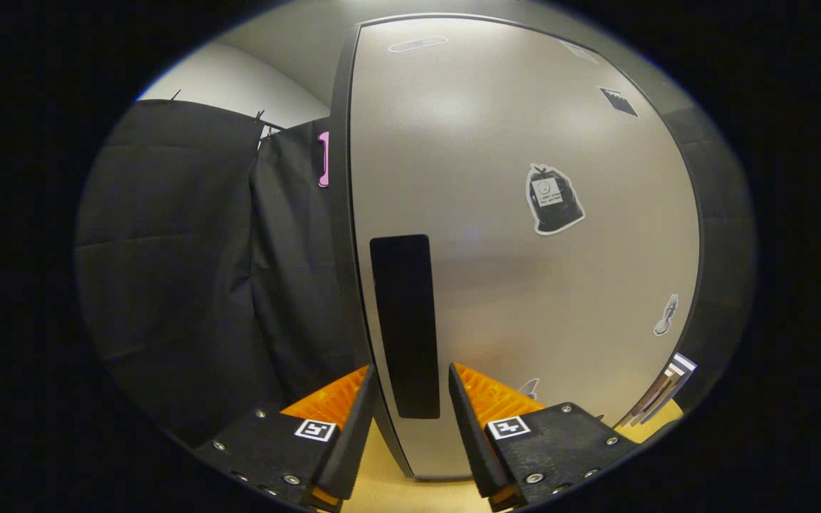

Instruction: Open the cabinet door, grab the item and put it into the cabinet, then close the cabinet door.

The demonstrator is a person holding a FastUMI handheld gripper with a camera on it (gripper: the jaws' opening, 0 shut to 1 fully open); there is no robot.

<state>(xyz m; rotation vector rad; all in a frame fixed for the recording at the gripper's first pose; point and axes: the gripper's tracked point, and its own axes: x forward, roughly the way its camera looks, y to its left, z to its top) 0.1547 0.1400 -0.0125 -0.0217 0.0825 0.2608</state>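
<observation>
Claw: your claw point(410, 399) is spread wide, gripping nothing; its two fingers point(353, 420) stand either side of the door's free edge and the handle, with a gap on each side as far as you can see.
Cabinet door: the cabinet door point(524, 214) is a smooth, pale, faintly glossy panel with a dark rim; it fills the space just ahead of you; whether it is fully closed you cannot tell.
Handle: a flat, black, upright handle point(405, 324) with rounded corners sits near the door's left edge, between your fingers and just beyond them.
Writing: a sticker point(554, 199) shaped like a dark tied bag carries a small white label, too small to read; smaller stickers dot the door.
Surroundings: black cloth point(189, 271) hangs in folds to the left; a pale wooden desk point(389, 484) shows below the door.
</observation>
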